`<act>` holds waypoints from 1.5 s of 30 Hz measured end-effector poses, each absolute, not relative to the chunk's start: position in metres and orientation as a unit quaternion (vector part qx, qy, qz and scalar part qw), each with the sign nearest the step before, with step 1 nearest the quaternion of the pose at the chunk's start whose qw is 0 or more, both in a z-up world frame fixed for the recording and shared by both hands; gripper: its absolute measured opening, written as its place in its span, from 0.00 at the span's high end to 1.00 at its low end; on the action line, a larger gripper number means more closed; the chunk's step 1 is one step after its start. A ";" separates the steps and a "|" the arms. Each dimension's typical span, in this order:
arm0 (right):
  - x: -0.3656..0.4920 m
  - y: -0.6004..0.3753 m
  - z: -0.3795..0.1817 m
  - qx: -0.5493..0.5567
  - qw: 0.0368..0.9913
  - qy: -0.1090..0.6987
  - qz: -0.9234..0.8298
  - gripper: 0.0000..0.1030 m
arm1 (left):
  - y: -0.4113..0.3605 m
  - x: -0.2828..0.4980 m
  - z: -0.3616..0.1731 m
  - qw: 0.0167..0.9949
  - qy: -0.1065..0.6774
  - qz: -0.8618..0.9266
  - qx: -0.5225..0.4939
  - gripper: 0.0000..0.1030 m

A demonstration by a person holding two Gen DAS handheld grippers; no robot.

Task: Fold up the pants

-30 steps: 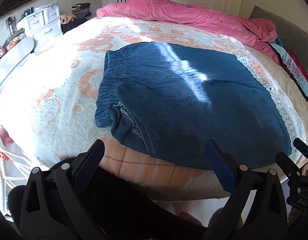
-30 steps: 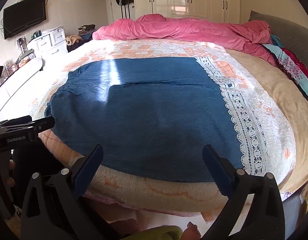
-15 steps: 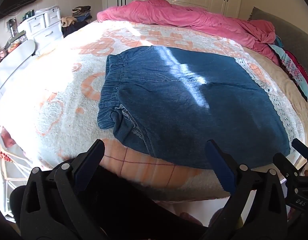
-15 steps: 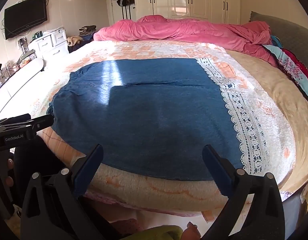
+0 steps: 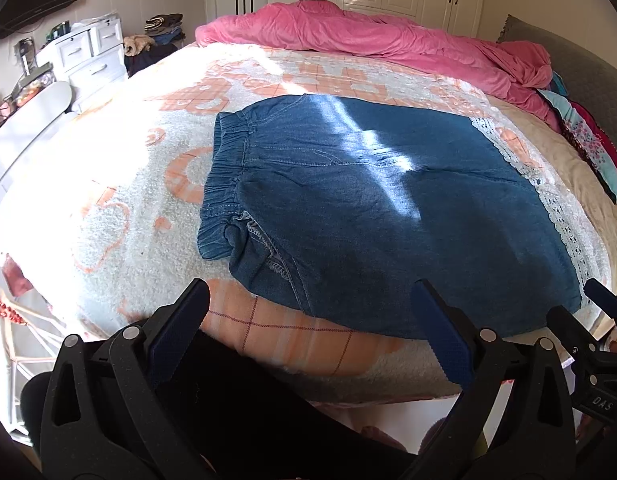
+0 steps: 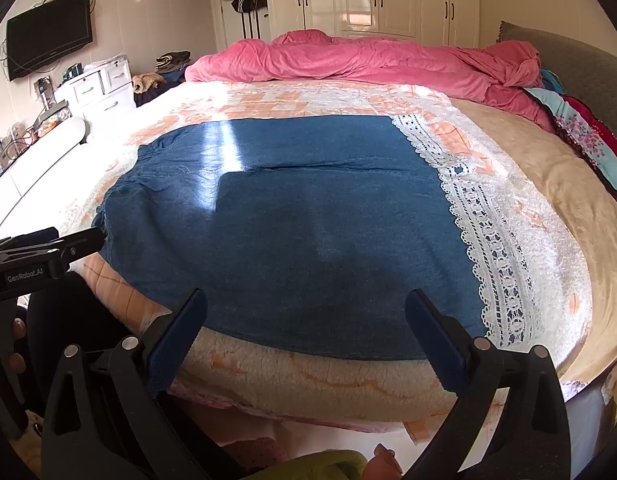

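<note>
Left wrist view, pants [image 5: 388, 216] flat on bed [image 5: 108, 200], left tongs [image 5: 314, 336] apart, right tongs [image 6: 306, 332] apart, both empty

Right claw [image 5: 604, 312] cut off at frame edge; pants [image 6: 292, 236] near hem partly behind fingers.

Blue denim pants [image 6: 308, 232] lie flat on the bed [image 6: 548, 208]; right gripper [image 6: 306, 332] gapes wide, holding nothing.

Bright sunlight, hard shadows — sharp, fisheye-warped edges.
</note>
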State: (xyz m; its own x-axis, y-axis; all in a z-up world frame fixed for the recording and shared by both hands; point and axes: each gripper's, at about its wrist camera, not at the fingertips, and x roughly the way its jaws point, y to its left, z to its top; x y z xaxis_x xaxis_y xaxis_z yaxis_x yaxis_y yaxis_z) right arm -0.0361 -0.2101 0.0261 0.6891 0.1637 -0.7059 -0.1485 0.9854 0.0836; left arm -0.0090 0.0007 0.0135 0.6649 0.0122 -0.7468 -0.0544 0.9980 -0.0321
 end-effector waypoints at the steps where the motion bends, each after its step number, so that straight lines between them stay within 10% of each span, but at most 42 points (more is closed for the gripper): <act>1: -0.036 -0.210 0.026 0.009 0.919 0.384 0.084 0.04 | 0.001 -0.009 0.014 0.912 0.409 0.019 -0.026 0.08; 45: -0.034 -0.210 0.026 0.005 0.919 0.385 0.085 0.04 | -0.002 -0.008 0.012 0.912 0.408 0.018 -0.024 0.08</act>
